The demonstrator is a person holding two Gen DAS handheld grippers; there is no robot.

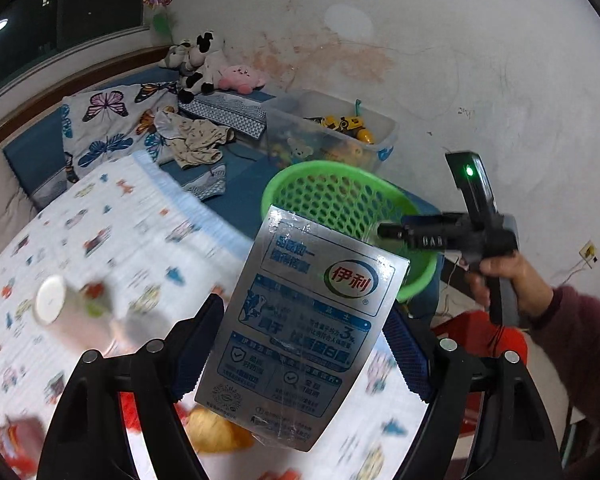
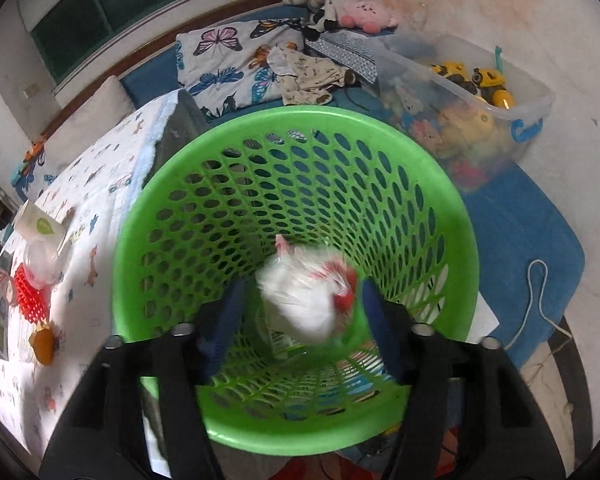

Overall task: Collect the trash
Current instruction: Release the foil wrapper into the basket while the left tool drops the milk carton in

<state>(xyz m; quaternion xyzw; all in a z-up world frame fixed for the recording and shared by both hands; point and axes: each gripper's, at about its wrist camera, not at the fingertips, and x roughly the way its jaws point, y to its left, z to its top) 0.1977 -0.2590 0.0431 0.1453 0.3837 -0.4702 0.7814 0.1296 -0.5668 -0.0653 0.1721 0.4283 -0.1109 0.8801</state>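
In the left wrist view my left gripper [image 1: 296, 348] has its jaws wide apart, with a flat silver milk package [image 1: 300, 328] with blue print standing between them, lifted above the patterned sheet; whether a pad touches it I cannot tell. The green mesh basket [image 1: 300, 178] is just beyond, with the right gripper [image 1: 384, 232] over its rim. In the right wrist view my right gripper [image 2: 300, 320] is open above the basket [image 2: 148, 208]. A blurred white and red plastic bag [image 2: 306, 296] sits between the fingers, falling or loose inside the basket.
On the sheet lie a white paper cup [image 1: 66, 308], an orange piece [image 1: 216, 434] and red mesh trash [image 2: 30, 292]. A clear toy bin [image 2: 472, 108] stands behind the basket. Pillows, clothes and plush toys [image 1: 204, 60] lie by the wall.
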